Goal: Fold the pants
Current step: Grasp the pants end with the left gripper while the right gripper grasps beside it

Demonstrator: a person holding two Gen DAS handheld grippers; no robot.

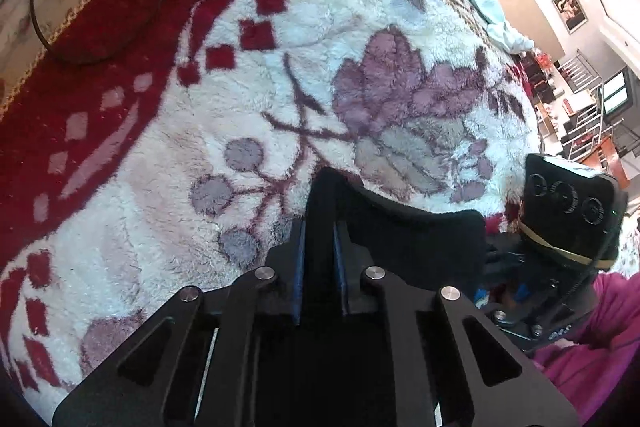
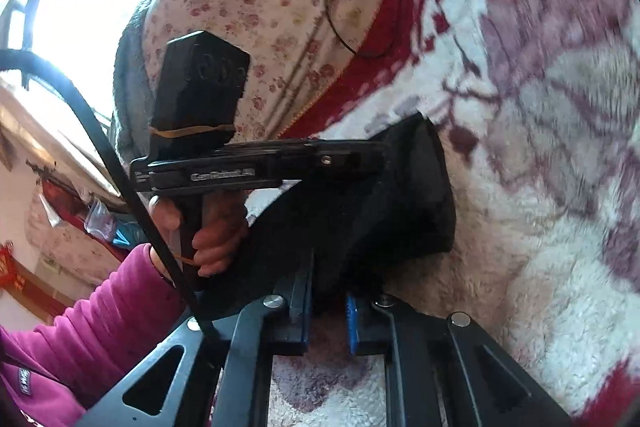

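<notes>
Left wrist view
- Pants (image 1: 400, 239): a dark, thick-looking cloth lying on the fleecy flowered blanket (image 1: 224, 131), just below its big purple flower; only a small bunched part shows.
- How they will handle: I'd judge them soft and limp, light enough to lift with a pinch, and likely to sag and drag on the blanket's pile; not slippery, not fragile.
- Where to take hold: by an edge or corner, as here, so the rest hangs free for the fold.
- Left gripper (image 1: 320, 227): jaws drawn almost together, a ridge of the black cloth standing up between the blue pads; it looks pinched.
- Other tool: the right-hand tool's black housing sits to the right of the flower, its fingers hidden by the cloth.

Right wrist view
- Pants (image 2: 404, 199): the same black cloth, again on the blanket, below the purple flower, stretched between the two tools.
- Right gripper (image 2: 328, 303): narrow gap, the lower edge of the cloth tucked between the pads; the grip looks closed on it, though the contact itself is dark.
- Left gripper here: seen side-on, its tip buried in the cloth's upper corner.
- Person's hand (image 2: 212, 227): wrapped round that tool's handle, magenta sleeve (image 2: 100, 315) behind it.
- Blur: the blanket's right side is smeared.
</notes>
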